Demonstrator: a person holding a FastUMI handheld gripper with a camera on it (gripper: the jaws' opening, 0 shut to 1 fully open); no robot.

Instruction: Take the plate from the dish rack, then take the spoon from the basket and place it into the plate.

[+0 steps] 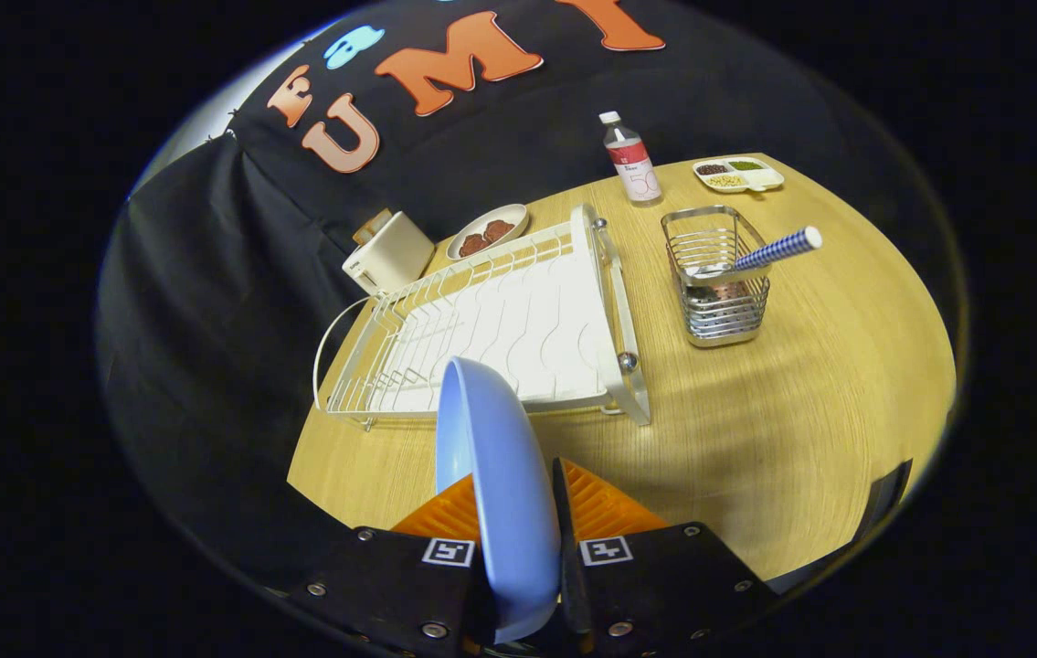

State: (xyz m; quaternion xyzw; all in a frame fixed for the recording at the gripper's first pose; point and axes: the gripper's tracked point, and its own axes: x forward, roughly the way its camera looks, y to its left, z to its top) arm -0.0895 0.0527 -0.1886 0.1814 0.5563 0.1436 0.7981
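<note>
- The tool point(518, 530) is clenched on the blue plate point(491, 475), held on edge above the table point(801, 411), clear of the empty dish rack point(500, 320).
- Step in hand, I judge: setting the plate flat on bare table.
- Next: releasing, then reaching the wire basket point(719, 274), where the spoon point(756, 256) leans, handle out.

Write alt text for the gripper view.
The gripper is shut on a blue plate held on edge above a wooden table. Beyond it sits a white dish rack, and beside that a wire basket holding a spoon with a checked handle.
</note>
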